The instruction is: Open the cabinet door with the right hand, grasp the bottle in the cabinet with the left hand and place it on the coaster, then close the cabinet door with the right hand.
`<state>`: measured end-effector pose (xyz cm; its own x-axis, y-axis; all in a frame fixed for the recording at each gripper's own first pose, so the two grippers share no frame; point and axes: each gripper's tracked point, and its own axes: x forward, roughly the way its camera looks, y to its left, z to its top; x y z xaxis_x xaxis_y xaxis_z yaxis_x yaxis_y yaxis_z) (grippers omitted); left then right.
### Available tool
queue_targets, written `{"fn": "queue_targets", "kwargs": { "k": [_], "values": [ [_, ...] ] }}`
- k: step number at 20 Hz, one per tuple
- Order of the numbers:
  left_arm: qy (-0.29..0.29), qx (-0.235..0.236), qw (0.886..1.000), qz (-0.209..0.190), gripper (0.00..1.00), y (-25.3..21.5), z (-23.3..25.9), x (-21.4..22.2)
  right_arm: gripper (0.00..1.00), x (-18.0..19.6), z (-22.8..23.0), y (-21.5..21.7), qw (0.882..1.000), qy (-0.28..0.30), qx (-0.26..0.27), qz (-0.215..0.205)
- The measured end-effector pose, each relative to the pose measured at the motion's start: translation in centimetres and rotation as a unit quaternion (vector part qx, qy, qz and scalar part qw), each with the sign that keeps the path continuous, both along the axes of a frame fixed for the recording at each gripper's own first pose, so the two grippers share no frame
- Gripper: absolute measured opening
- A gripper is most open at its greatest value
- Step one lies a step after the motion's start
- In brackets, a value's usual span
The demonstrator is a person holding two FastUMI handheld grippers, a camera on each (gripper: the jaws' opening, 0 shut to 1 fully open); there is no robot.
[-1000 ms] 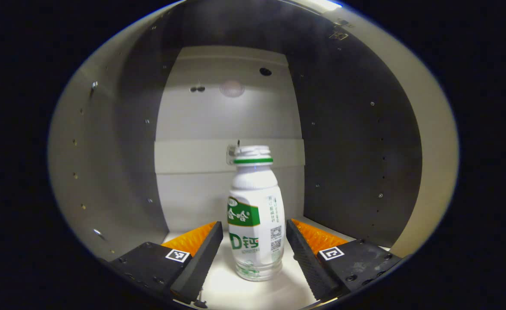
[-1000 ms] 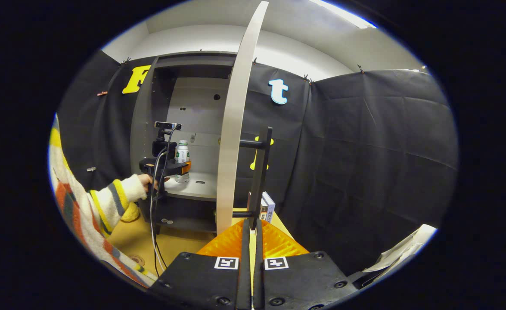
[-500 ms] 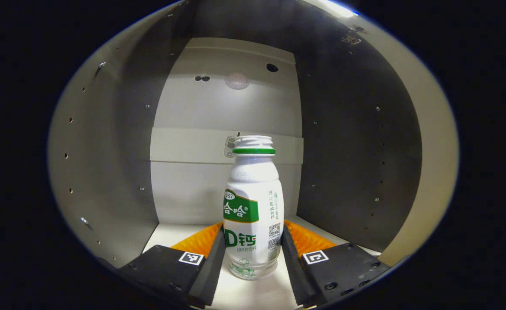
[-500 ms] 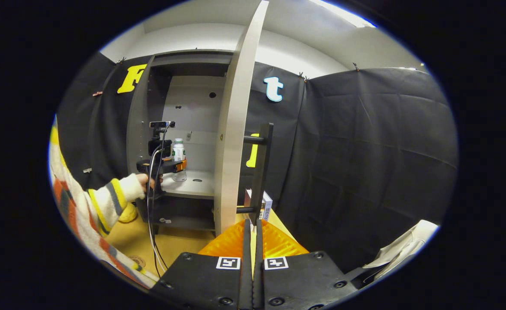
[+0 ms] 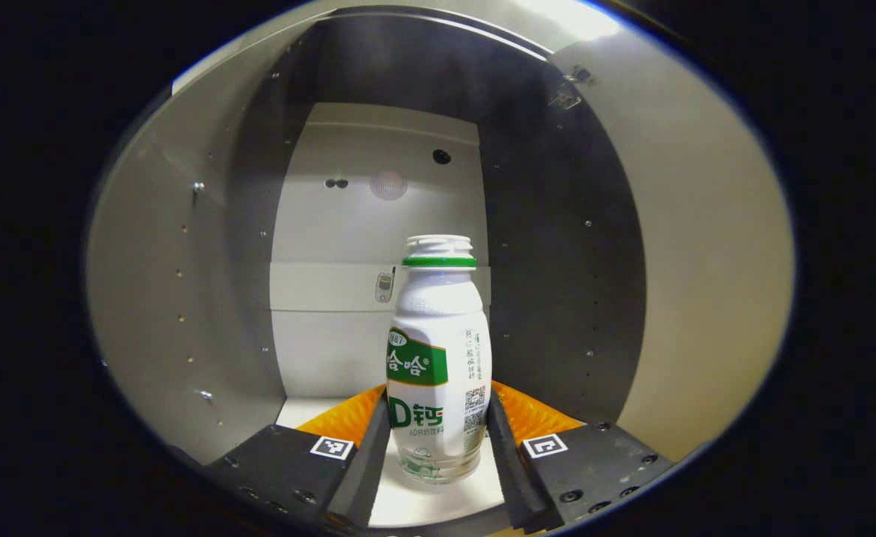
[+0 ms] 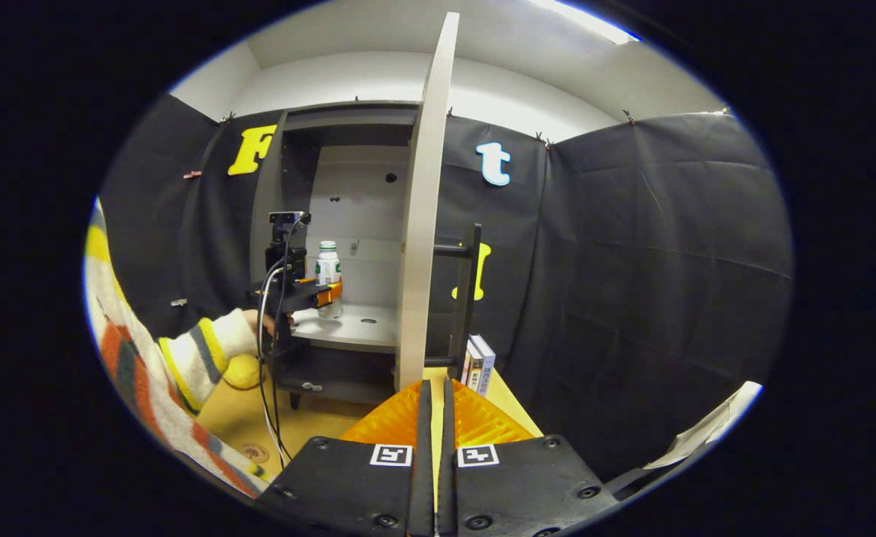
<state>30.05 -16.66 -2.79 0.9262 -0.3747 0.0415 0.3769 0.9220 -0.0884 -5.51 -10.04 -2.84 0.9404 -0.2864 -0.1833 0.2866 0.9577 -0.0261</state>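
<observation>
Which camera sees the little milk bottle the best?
The left gripper view: the bottle stands big and upright between the left gripper fingers, which press its sides. In the right gripper view it looks tiny, far off inside the cabinet.

A white plastic bottle with a green neck ring and green-and-white label stands upright and uncapped on the pale shelf of the cabinet. The cabinet door stands wide open, seen edge-on with its dark bar handle. A round coaster lies flat on the yellow tabletop in front of the cabinet
</observation>
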Motion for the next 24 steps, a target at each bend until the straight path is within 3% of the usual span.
{"fn": "queue_targets", "kwargs": {
  "k": [5,13,17,21,22,23,24],
  "values": [
    [0.008,-0.014,1.0,0.014,0.68,1.5,0.2,-6.7,0.07,-0.9,0.5,2.8,0.996,-0.012,0.028,0.089],
    [0.054,-0.011,0.998,0.04,0.68,7.2,-4.6,-18.6,0.07,-0.2,-0.1,8.9,0.976,0.002,0.046,0.213],
    [0.068,-0.006,0.997,0.04,0.68,11.3,-6.8,-23.6,0.07,1.2,0.5,12.8,0.974,-0.015,0.043,0.221],
    [0.103,-0.028,0.994,0.038,0.68,14.7,-11.0,-27.4,0.1,3.7,-2.0,15.8,0.984,0.0,0.026,0.174],
    [0.109,-0.03,0.993,0.038,0.68,15.1,-12.4,-28.2,0.13,4.5,-3.0,16.8,0.986,0.003,0.028,0.167],
    [0.108,-0.028,0.993,0.036,0.68,15.4,-13.5,-28.9,0.28,5.1,-4.1,18.1,0.985,0.006,0.042,0.166],
    [0.109,-0.022,0.993,0.036,0.68,15.5,-14.7,-29.4,0.3,5.4,-4.9,19.5,0.984,0.005,0.064,0.169]
  ]
}}
